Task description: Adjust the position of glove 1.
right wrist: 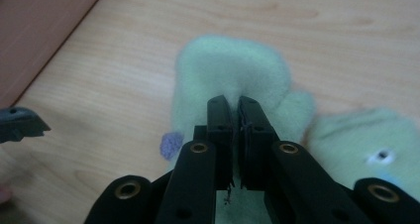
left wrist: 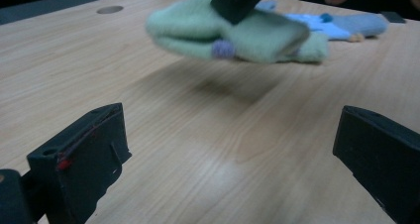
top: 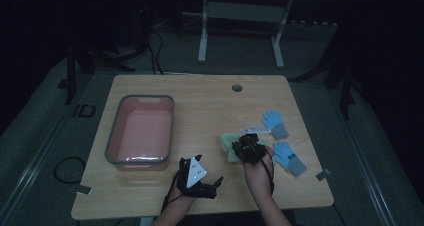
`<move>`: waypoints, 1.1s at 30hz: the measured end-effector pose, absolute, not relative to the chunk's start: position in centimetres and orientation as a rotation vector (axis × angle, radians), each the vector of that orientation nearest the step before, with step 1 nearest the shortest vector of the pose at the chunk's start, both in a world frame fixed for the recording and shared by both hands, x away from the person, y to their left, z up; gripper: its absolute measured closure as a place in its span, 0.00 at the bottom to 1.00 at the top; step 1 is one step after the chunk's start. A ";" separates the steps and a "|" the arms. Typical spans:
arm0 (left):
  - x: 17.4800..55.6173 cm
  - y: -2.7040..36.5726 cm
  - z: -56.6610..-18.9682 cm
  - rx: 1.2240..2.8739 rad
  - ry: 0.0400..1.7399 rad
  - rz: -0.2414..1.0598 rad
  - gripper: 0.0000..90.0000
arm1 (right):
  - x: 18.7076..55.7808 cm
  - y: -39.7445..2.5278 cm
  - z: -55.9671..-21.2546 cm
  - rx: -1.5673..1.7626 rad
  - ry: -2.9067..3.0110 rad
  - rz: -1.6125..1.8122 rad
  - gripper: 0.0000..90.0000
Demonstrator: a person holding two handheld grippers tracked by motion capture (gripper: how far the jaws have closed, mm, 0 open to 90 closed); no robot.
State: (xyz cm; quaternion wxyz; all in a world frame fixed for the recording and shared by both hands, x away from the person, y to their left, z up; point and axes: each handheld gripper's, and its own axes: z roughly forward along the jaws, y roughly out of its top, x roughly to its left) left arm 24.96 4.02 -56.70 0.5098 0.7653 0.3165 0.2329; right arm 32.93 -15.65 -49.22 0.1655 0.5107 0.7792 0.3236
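- The right gripper (right wrist: 235, 112) is clamping down hard, its jaws pinched together on the green glove (right wrist: 233, 75), with a fold of fleece squeezed between them.
- In the left gripper view that green glove (left wrist: 233, 33) is hanging clear of the table (left wrist: 208, 149), casting a soft shadow on the wood beneath, a small purple tag dangling at its underside.
- From above, the right gripper (top: 248, 147) is sitting over the glove (top: 229, 145) at the middle right of the table (top: 200, 101), the hand (top: 258, 172) coming in from the near edge.
- The left gripper (left wrist: 233, 159) is standing released, jaws spread wide and holding nothing, low over bare wood and pointing at the lifted glove.
- In the high view the left gripper (top: 216, 182) is lying near the front edge, just left of the right hand and apart from the glove, its grey plate (top: 194, 172) facing up.
- A second green piece (right wrist: 366, 140) is lying on the table just beside the gripped glove; whether the two are touching is hard to call.
- Two blue gloves are lying flat to the right, one (top: 275, 123) farther back, one (top: 290, 158) nearer, close by the right hand.
- A pink bin (top: 141, 131) with a grey rim is sitting on the left half of the table, well apart from the gloves.
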 end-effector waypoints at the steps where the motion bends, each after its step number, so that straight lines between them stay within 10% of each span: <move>1: 24.8 4.0 -56.7 1.846 0.757 0.557 0.01 | 32.8 -15.5 -49.4 1.461 2.216 0.917 0.95; 18: 25.2 3.9 -56.7 1.859 0.762 0.489 0.01 | 32.1 -15.0 -54.3 1.567 2.197 0.849 0.91; 33: 25.1 4.6 -56.3 1.830 0.772 0.542 0.01 | 33.7 -20.1 -48.5 1.179 2.279 0.928 0.62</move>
